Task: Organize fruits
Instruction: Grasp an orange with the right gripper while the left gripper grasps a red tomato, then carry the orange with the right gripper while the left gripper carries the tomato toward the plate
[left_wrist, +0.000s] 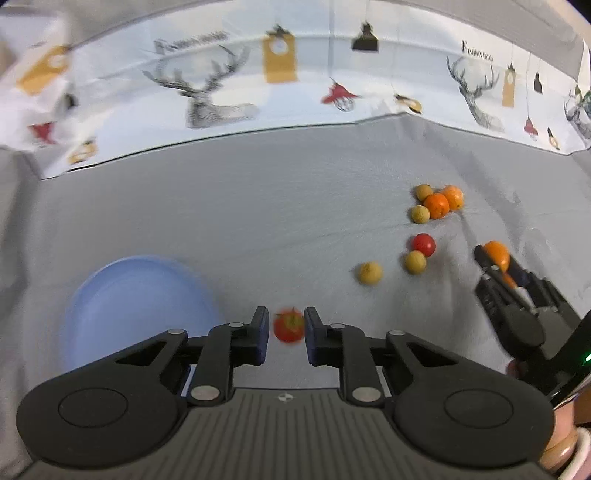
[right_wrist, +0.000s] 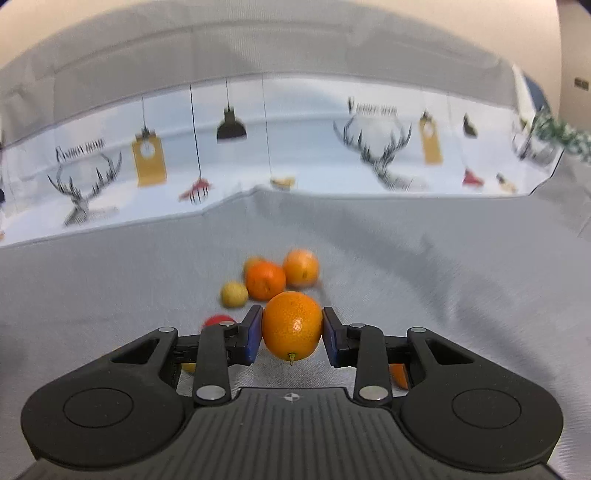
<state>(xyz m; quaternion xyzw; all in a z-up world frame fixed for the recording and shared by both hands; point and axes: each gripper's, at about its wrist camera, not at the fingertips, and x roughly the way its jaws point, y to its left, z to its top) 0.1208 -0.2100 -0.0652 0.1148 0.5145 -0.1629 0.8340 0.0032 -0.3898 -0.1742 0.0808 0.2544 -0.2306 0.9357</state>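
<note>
My left gripper (left_wrist: 286, 326) is open with a small red tomato (left_wrist: 289, 325) between its fingers, not squeezed; whether the tomato touches the grey cloth I cannot tell. A light blue plate (left_wrist: 122, 302) lies just left of it. My right gripper (right_wrist: 291, 328) is shut on an orange (right_wrist: 292, 325) and holds it above the cloth; it also shows in the left wrist view (left_wrist: 495, 258). Behind it lie two more oranges (right_wrist: 266, 280) (right_wrist: 301, 267) and a yellow fruit (right_wrist: 233, 294). In the left wrist view several yellow fruits (left_wrist: 369, 273) and another red tomato (left_wrist: 423, 243) lie scattered.
A grey cloth (left_wrist: 258, 221) covers the table. A white printed backdrop with deer and lamps (left_wrist: 221, 92) stands along the far edge. A second orange piece (right_wrist: 399, 374) shows under the right gripper's right finger.
</note>
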